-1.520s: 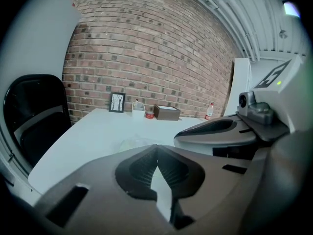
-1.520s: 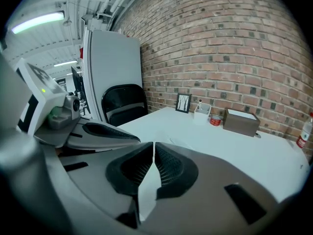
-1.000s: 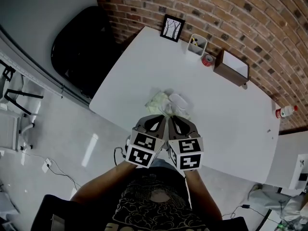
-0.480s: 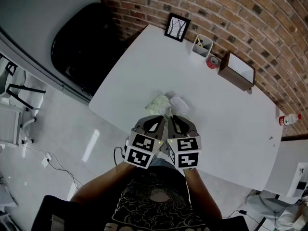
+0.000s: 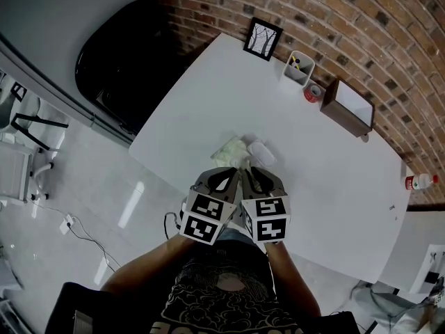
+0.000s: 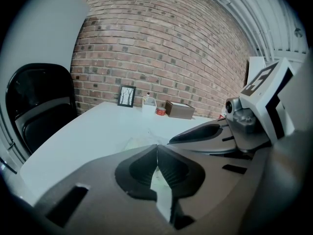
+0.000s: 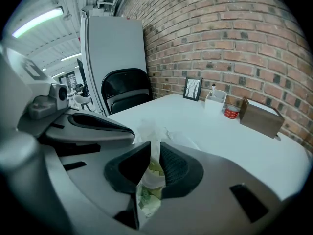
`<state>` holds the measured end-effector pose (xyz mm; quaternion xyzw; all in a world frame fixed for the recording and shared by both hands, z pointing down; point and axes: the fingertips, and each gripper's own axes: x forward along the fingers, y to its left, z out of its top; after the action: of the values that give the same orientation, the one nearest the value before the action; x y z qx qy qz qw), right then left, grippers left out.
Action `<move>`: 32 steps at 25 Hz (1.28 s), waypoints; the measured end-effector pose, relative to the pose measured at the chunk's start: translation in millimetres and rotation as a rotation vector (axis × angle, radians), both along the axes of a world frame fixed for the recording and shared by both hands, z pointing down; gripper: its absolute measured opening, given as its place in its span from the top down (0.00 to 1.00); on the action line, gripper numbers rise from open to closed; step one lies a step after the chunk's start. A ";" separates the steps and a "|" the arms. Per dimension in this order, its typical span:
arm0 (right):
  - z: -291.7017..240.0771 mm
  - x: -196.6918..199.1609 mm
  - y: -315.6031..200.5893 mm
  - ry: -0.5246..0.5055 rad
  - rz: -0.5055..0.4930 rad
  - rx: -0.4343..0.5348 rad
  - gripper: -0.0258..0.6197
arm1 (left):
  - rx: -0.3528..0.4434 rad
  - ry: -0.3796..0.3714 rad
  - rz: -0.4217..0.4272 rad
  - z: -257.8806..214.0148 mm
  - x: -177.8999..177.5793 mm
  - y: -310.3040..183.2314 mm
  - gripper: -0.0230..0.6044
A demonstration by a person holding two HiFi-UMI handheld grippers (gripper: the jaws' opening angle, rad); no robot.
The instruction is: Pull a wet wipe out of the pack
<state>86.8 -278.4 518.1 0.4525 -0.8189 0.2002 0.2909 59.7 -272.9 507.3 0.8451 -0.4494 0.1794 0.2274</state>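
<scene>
The wet wipe pack (image 5: pixel 233 149), pale green with a white top, lies near the front edge of the white table (image 5: pixel 208 96), just beyond both grippers. In the right gripper view, my right gripper (image 7: pixel 152 153) is shut on a white wipe (image 7: pixel 150 131) that sticks up between its jaws. The green print of the pack (image 7: pixel 149 195) shows below them. My left gripper (image 6: pixel 157 153) is shut, its jaws meeting with nothing seen between them. In the head view, the left gripper (image 5: pixel 224 177) and the right gripper (image 5: pixel 259 178) sit side by side, and they hide the near part of the pack.
At the table's far edge by the brick wall stand a small framed picture (image 5: pixel 263 38), a white pen holder (image 5: pixel 300 67), a red roll (image 5: pixel 313 92) and a brown box (image 5: pixel 351 110). A bottle (image 5: pixel 421 181) stands at the right. A black chair (image 5: pixel 125 54) is left of the table.
Both grippers keep their side-by-side pose, and the right stays shut on the wipe. The view has shifted a little, and less of the pack shows beyond the grippers.
</scene>
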 end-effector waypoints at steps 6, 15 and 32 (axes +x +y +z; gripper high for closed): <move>3.3 2.5 -5.5 0.024 0.003 0.004 0.92 | -0.002 -0.003 -0.007 0.0 -2.9 -1.8 0.94; -1.3 2.7 -7.5 0.015 0.009 0.014 0.93 | -0.003 -0.005 0.014 -2.1 -1.6 -1.1 0.94; -30.5 4.5 -10.0 0.019 0.064 0.082 0.94 | 0.033 0.001 0.054 -23.8 -6.6 -1.9 0.94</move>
<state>91.2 -288.3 487.6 0.4921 -0.8086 0.1713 0.2733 53.1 -274.7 483.5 0.8607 -0.4290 0.1778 0.2087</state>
